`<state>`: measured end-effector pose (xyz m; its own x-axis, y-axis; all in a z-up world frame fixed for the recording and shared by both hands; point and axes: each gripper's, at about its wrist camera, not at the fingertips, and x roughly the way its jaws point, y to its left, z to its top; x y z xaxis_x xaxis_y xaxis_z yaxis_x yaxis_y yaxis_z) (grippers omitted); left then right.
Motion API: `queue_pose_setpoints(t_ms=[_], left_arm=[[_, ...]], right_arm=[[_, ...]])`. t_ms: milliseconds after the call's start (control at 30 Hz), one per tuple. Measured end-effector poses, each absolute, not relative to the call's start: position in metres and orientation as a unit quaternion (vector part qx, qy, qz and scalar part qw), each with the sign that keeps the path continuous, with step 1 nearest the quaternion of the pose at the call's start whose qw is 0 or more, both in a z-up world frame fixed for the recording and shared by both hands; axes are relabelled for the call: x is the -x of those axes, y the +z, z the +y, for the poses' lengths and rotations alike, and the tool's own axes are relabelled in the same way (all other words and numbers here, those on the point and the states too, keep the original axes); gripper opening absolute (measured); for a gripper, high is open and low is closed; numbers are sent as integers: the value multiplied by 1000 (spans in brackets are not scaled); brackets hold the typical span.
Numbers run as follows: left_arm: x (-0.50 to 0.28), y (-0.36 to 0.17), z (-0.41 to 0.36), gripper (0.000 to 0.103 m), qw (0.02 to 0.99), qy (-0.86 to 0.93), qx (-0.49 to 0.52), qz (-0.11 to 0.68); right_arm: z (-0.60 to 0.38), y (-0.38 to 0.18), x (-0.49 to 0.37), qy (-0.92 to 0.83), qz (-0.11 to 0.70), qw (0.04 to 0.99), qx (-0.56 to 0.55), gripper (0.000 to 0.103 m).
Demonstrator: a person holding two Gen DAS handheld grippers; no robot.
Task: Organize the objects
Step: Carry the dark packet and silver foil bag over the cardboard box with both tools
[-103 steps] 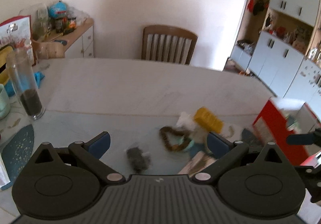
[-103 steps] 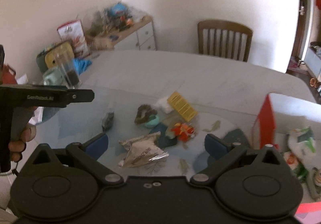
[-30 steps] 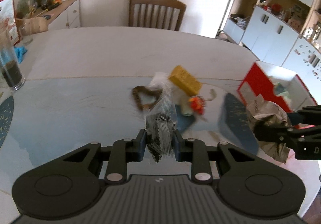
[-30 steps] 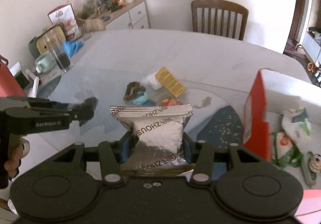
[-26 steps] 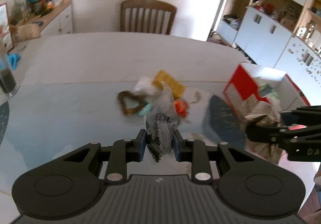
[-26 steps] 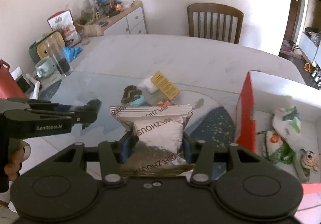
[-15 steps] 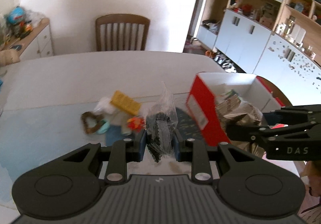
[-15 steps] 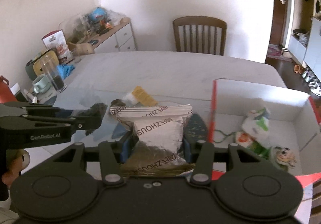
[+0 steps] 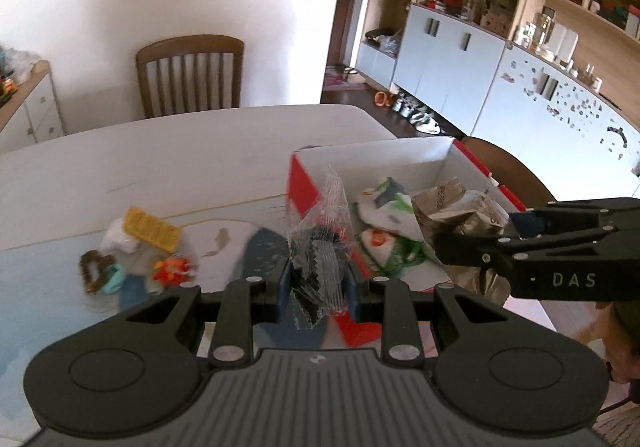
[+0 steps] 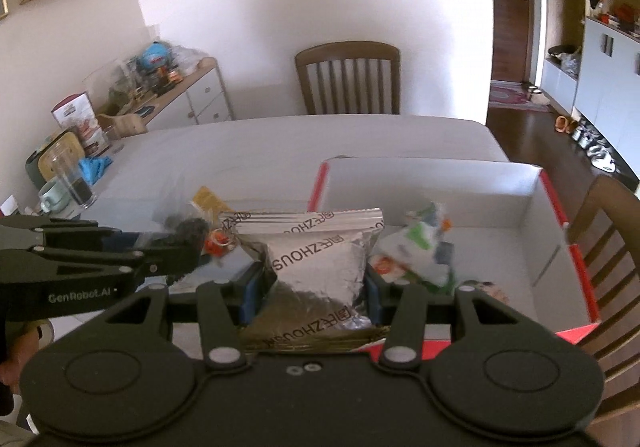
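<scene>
silver pouch (image 10: 320, 267): "ZHOUS" | left gripper (image 10: 192, 243): "GenRobot.AI" | right gripper (image 9: 440, 243): "DAS"

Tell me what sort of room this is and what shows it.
Most likely a home dining room: a large white table with wooden chairs drawn up to it, a cluttered sideboard along the wall, and white cabinets with open shelves of household things.

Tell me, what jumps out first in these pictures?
Two packets held up in front of the cameras: the left hand-held gripper pinches a clear bag of dark bits, and the right hand-held gripper clamps a silver foil pouch. Just beyond them on the table sits an open red-and-white box with colourful packets already inside.
</scene>
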<state>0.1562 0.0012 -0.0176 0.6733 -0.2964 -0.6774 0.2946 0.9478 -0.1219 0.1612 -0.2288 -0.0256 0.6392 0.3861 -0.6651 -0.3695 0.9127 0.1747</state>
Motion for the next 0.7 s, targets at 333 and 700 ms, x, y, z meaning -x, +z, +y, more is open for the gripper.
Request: queue_pose_setpoints(t_ms=[333,700], left_arm=[[-176,-27,-59,27,906,-175,-17,386],[-206,-42,-121,27,888,-191,-55,414]], right_arm=[[-290,-28,-183,188,366,911,-28,48],[-329,-40,-225,167,377,911,-18,48]])
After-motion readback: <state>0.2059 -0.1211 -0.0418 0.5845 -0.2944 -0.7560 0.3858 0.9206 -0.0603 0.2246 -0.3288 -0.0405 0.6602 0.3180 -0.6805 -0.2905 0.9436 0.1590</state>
